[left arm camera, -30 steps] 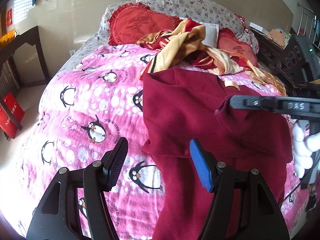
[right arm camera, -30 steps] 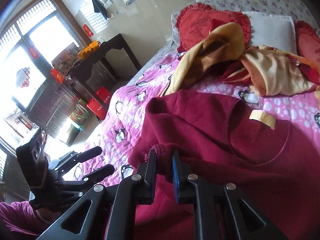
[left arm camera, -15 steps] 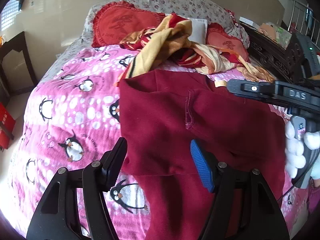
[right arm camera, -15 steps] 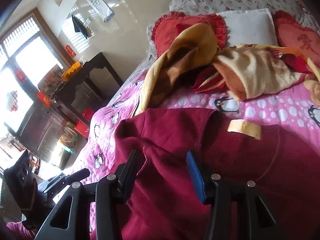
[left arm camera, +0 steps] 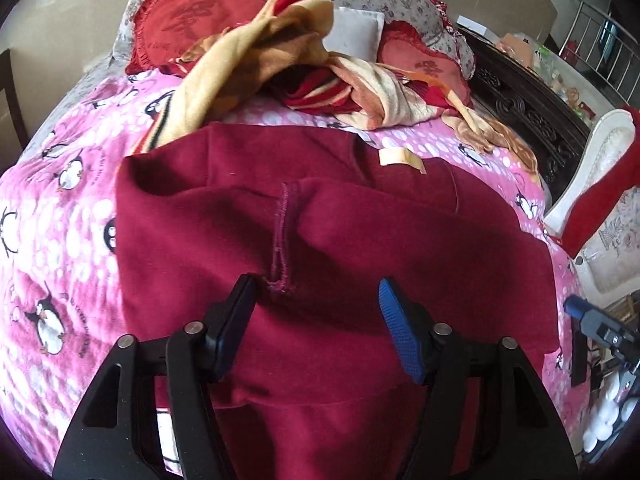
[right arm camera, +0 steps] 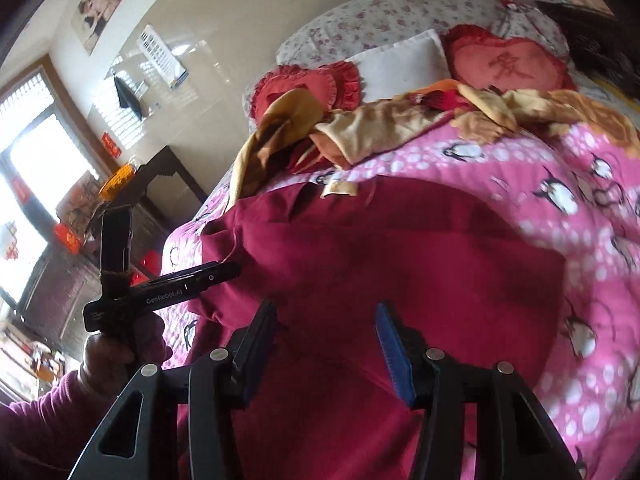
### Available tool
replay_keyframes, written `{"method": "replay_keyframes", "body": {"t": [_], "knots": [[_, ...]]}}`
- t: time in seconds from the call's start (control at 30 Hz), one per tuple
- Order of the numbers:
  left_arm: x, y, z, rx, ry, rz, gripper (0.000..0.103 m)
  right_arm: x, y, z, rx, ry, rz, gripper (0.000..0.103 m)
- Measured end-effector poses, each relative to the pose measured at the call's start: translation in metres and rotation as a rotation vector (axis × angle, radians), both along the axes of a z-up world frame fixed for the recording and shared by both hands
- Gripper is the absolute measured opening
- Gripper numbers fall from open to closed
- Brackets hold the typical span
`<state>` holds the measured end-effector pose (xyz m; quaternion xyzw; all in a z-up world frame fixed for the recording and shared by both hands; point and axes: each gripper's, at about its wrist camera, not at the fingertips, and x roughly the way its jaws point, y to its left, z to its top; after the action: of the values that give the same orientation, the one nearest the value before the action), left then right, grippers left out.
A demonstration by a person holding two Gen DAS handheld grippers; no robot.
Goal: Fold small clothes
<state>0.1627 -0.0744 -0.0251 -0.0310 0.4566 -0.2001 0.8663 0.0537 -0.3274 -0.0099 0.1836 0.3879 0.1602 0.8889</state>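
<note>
With their pads clear of the cloth, the left tongs [left arm camera: 316, 326] are narrowing and the right tongs [right arm camera: 326, 350] widening, neither gripping. Beneath both lies the maroon garment [left arm camera: 340, 240], spread on the pink penguin bedspread [left arm camera: 60, 200], one sleeve cuff [left arm camera: 282, 240] folded across its middle. Judged mid-fold; next, pinch an edge and carry it over.
</note>
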Motion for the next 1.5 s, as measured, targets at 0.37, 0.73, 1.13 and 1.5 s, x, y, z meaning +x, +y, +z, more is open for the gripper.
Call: {"method": "replay_keyframes", "body": {"t": [0.37, 0.73, 1.13, 1.5], "knots": [[-0.008, 0.018, 0.035, -0.08, -0.065, 0.045, 0.015, -0.053, -0.049, -0.02, 0.05, 0.054, -0.152, 0.05], [-0.017, 0.078, 0.008, -0.032, -0.001, 0.162, 0.014, -0.025, -0.069, -0.025, 0.02, 0.078, -0.256, 0.062], [-0.025, 0.063, 0.005, 0.012, -0.024, 0.148, 0.014, 0.061, -0.063, -0.045, -0.035, 0.128, -0.172, 0.013], [-0.024, 0.052, -0.018, 0.054, 0.034, 0.139, 0.017, 0.055, -0.09, -0.051, -0.047, 0.115, -0.283, 0.027]]}}
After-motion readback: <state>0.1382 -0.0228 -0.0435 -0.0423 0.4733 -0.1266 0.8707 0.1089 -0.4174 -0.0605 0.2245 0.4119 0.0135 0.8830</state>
